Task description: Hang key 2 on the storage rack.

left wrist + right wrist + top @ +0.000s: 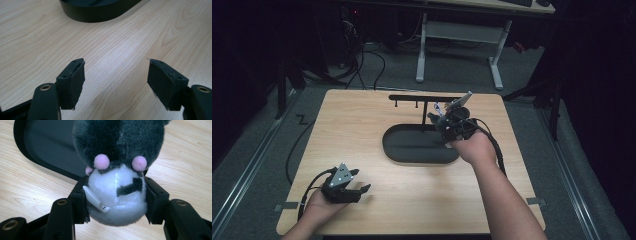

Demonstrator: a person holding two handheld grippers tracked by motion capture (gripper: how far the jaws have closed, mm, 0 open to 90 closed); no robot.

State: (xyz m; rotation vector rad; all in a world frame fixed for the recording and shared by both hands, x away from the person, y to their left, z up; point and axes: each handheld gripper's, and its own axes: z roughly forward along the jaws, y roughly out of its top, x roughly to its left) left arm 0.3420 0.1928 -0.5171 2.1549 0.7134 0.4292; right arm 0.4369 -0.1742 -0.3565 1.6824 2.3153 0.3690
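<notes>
Maybe slipped early: plush pinched by right gripper above tray, near rack; left gripper wide, empty.

We count one plush toy, one black tray, one black rack and two grippers.

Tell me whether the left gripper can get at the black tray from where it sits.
Probably yes: the left gripper is open and holds nothing, and bare table lies between it and the black tray.
</notes>
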